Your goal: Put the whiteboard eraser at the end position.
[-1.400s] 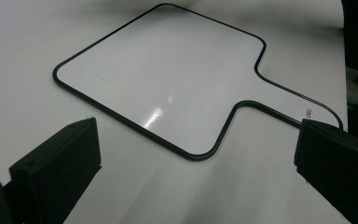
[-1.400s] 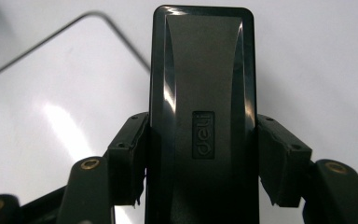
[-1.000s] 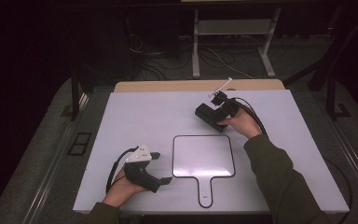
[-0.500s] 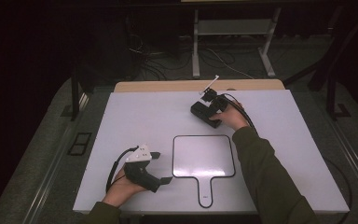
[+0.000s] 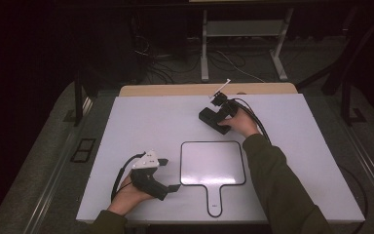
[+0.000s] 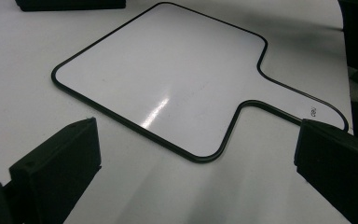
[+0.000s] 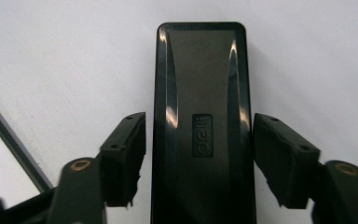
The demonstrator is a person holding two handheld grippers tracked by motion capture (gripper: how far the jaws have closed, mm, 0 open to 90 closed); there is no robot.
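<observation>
White tabletop (image 5: 146,122). Flat paddle-shaped whiteboard with black rim (image 5: 213,165) lies near the front edge, handle toward the person. Left gripper (image 5: 168,175) rests just left of it, jaws spread wide, nothing between them. Right gripper (image 7: 199,156) at far centre straddles a glossy black rectangular "deli" eraser (image 7: 201,121), jaws flanking its sides, small gaps visible, not clamped.

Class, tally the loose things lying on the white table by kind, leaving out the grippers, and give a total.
Handled whiteboard: 1
Black eraser block marked "deli": 1
Total: 2
</observation>
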